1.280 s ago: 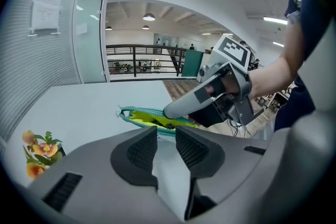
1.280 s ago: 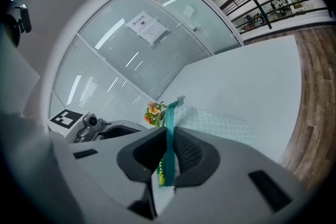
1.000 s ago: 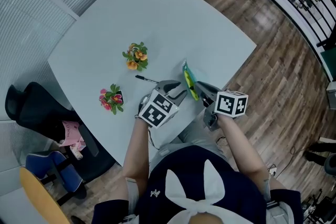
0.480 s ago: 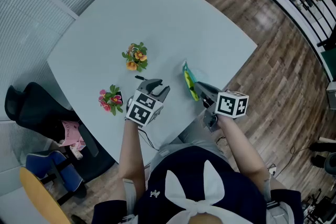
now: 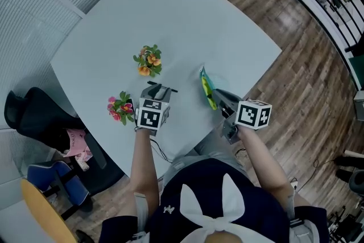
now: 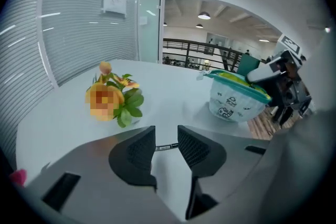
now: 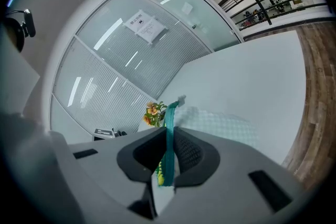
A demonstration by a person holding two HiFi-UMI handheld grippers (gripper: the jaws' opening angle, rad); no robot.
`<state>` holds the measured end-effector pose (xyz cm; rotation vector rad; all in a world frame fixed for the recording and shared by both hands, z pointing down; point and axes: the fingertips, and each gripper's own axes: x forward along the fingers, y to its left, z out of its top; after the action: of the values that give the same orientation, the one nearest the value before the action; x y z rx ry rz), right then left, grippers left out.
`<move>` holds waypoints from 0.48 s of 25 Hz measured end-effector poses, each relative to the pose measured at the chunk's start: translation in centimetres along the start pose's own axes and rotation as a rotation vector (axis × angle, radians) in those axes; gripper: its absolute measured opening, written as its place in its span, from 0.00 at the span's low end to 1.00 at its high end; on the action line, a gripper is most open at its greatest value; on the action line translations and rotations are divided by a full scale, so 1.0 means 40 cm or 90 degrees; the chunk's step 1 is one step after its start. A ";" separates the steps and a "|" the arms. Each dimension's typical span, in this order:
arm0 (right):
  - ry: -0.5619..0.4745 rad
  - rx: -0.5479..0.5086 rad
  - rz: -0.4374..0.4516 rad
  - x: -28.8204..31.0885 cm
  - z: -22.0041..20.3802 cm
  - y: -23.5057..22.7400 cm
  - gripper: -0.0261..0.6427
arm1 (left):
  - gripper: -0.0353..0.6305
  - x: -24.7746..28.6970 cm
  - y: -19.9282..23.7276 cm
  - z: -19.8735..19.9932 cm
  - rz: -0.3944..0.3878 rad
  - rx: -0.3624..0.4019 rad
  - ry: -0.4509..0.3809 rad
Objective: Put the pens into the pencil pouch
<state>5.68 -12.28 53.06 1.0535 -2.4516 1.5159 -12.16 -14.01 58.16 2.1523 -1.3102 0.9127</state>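
Left gripper [image 5: 159, 90], jaws parted with nothing gripped, hangs at the black pen [image 5: 169, 89] at the head view's centre; right gripper [image 5: 220, 101] grips the pencil pouch [image 5: 206, 86] just right. Left gripper view: the pen [image 6: 166, 146] shows between the open jaws, the pouch [image 6: 236, 98] upper right. Right gripper view: jaws pinch the pouch's teal edge [image 7: 169, 134].

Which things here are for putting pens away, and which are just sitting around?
For the job:
- pen on the table
- pencil pouch, pinched by the right gripper
- left gripper, jaws open over the pen

Just lying about:
- orange flowers
- pink flowers
- black chair
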 end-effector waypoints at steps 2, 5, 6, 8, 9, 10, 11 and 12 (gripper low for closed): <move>0.003 0.002 0.002 0.003 -0.003 -0.001 0.11 | 0.24 0.008 0.035 -0.020 0.030 -0.032 0.003; 0.008 0.003 0.000 0.007 -0.001 -0.003 0.11 | 0.25 0.016 0.080 -0.044 0.064 -0.072 0.015; 0.009 0.002 -0.001 0.008 0.001 -0.003 0.11 | 0.25 0.019 0.092 -0.050 0.073 -0.084 0.019; 0.012 0.003 -0.002 0.010 0.004 -0.002 0.11 | 0.25 0.023 0.115 -0.063 0.093 -0.109 0.027; 0.013 0.003 -0.002 0.011 0.004 -0.001 0.11 | 0.25 0.026 0.125 -0.070 0.103 -0.123 0.031; 0.013 0.003 -0.002 0.012 0.005 -0.001 0.11 | 0.25 0.030 0.135 -0.078 0.114 -0.139 0.036; 0.014 0.003 -0.002 0.014 0.006 -0.001 0.11 | 0.25 0.036 0.144 -0.086 0.124 -0.156 0.042; 0.014 0.004 -0.003 0.015 0.007 -0.002 0.11 | 0.25 0.042 0.152 -0.095 0.134 -0.175 0.049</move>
<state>5.32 -12.82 53.22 1.0377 -2.4306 1.5261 -18.18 -15.14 62.21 1.7807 -1.5458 0.8296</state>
